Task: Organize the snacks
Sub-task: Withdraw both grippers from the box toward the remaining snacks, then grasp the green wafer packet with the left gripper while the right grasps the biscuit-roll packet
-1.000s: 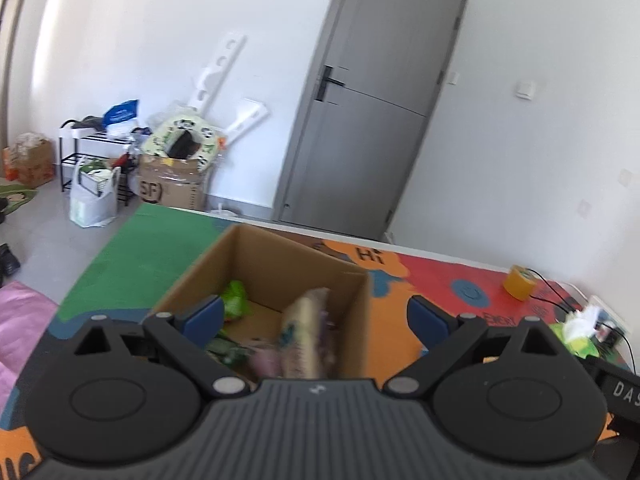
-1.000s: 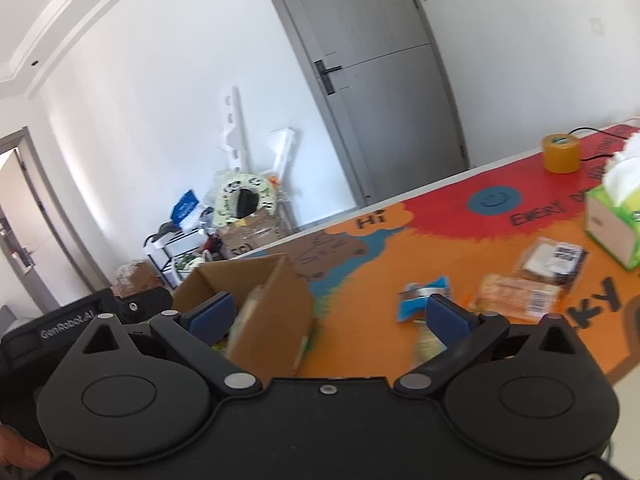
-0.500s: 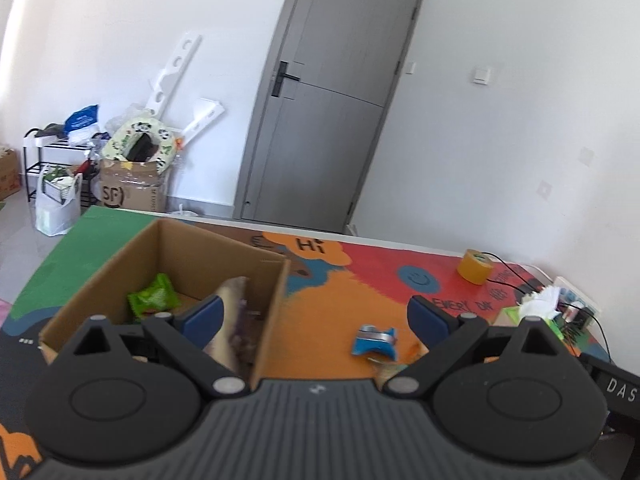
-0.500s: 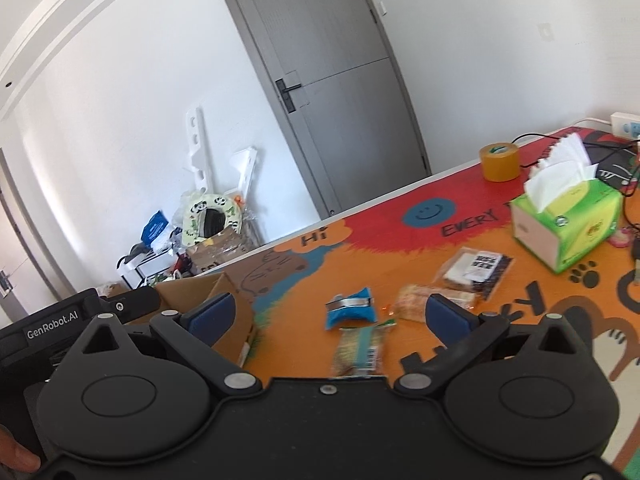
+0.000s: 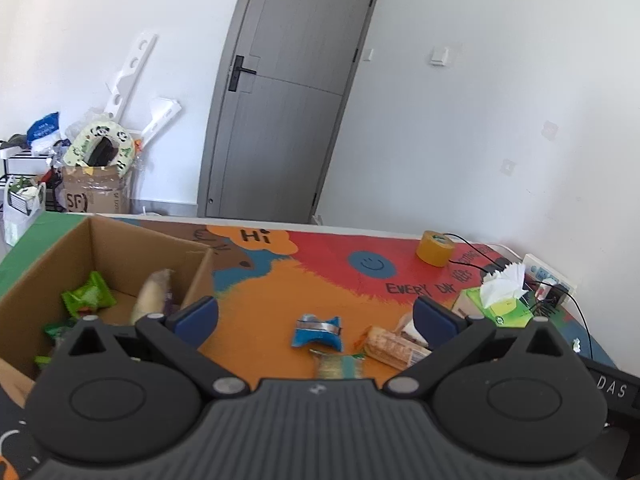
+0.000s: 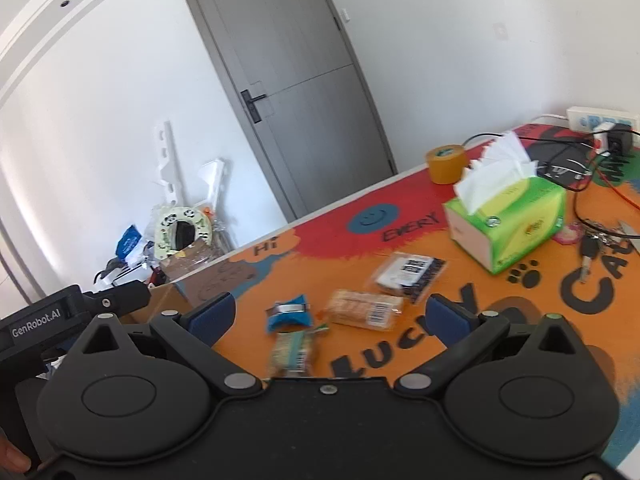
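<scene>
A cardboard box (image 5: 120,240) stands at the table's left and holds a green packet (image 5: 89,294), a pale packet (image 5: 154,294) and other snacks. On the orange mat lie a blue packet (image 5: 318,332) (image 6: 290,314), a green-striped packet (image 5: 338,366) (image 6: 292,352), a clear biscuit pack (image 5: 390,348) (image 6: 364,308) and a black-and-white pack (image 6: 412,272). My left gripper (image 5: 316,316) is open and empty above the mat, right of the box. My right gripper (image 6: 328,316) is open and empty above the loose packets.
A green tissue box (image 6: 508,220) stands right of the packets, with a tape roll (image 6: 446,162), a power strip (image 6: 600,120), cables and keys (image 6: 592,244) behind and beside it. A grey door (image 5: 288,92) and floor clutter (image 5: 92,176) lie beyond the table.
Both grippers have swung right, away from the box, toward the loose packets. The pale packet now rests in the box. Both stay open.
</scene>
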Available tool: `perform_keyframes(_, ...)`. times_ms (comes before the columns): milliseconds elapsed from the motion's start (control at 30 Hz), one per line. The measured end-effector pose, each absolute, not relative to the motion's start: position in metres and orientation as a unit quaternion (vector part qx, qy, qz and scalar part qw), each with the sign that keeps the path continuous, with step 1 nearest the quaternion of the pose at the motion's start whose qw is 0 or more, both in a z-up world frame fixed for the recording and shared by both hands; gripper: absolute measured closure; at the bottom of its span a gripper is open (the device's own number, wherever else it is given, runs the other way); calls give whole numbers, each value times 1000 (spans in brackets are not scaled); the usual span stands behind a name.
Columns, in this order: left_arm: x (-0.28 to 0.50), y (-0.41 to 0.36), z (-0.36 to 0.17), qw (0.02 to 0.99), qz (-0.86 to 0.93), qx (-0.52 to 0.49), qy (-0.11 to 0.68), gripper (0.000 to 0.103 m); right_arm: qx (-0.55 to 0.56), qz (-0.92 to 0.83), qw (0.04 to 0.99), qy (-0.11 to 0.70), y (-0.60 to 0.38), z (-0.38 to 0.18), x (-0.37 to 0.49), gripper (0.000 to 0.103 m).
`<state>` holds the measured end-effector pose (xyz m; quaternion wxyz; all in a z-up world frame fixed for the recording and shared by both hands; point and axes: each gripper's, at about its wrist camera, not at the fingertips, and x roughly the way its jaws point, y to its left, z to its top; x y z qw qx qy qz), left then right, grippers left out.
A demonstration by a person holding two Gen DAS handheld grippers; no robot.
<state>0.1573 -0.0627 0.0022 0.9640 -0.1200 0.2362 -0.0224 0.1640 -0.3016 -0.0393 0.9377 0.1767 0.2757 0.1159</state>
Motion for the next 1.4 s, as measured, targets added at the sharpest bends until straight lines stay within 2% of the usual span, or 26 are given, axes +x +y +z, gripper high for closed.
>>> perform_keyframes(467,192,-80,-22,955,-19,-137,264,1,199,73,930,300,-338,-69,180,1)
perform_keyframes(733,218,-86,-47,944,-9,-137,299,5,212,77,918,325,-337,-88,203,19)
perform_keyframes(1100,245,-100,-87,927,-6,-133,350,21,211,100,910,344,-328,-106,233,40)
perform_keyframes(1400,254,-116,-107,924,-2,-100,370,32,210,109,908,346,-319,-110,251,43)
